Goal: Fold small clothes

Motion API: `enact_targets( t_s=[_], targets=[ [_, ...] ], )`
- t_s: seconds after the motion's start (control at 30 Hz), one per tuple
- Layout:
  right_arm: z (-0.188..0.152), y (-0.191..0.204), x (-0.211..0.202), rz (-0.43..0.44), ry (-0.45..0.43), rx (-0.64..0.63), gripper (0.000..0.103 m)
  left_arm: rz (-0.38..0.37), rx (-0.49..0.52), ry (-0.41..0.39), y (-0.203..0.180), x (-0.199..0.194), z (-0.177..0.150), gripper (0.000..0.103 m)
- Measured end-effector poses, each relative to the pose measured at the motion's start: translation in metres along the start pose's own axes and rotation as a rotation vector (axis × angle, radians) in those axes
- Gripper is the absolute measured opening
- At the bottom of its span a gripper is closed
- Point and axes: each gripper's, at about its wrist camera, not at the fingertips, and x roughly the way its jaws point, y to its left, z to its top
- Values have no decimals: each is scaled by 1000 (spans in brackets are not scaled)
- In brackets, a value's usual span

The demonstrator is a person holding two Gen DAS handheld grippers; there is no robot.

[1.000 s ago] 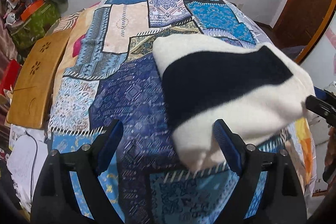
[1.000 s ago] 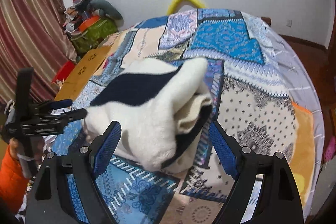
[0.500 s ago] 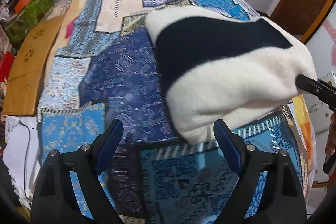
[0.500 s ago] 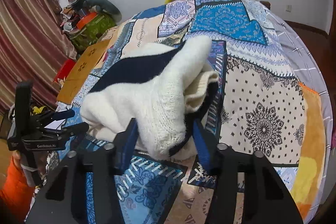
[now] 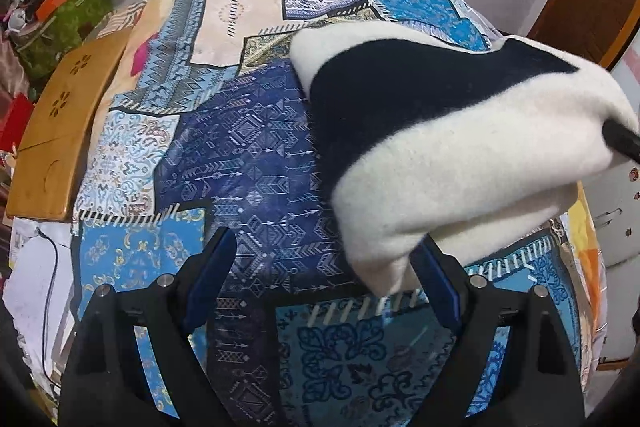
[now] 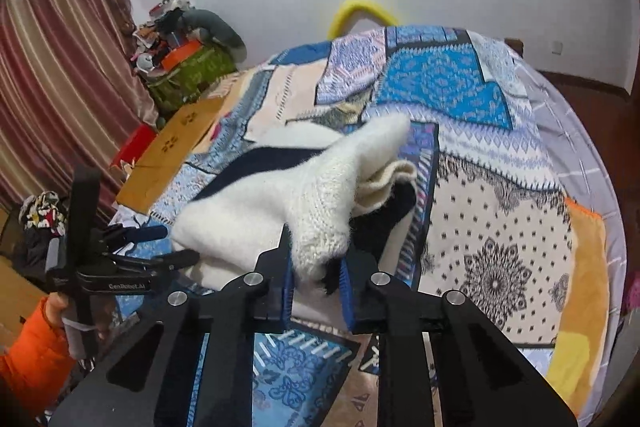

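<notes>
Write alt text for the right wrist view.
The right gripper is closing its blue pads on a corner of a folded cream and navy knitted garment lying on a patchwork bedspread. At left, the open left gripper points at the garment's other end.

R gripper jaws closing on sweater corner.

Both wrist views steeply down, close, sharing the sweater.
</notes>
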Motion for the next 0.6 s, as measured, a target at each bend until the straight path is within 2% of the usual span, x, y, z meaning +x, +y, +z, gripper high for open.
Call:
enact_targets(
  t_s=[0.13, 0.23, 0.43, 0.6],
  targets=[
    [5, 7, -5, 8, -22, -20, 12, 32, 6, -6, 3, 2, -2, 88],
    [0, 7, -1, -15, -11, -36, 12, 26, -15, -2, 10, 3, -5, 88],
    [-20, -14, 7, 1, 46, 34, 12, 7, -61, 15, 22, 9, -10, 88],
    [-38, -20, 17, -4, 88, 59, 12, 38, -43, 28, 18, 17, -13, 90]
  ],
)
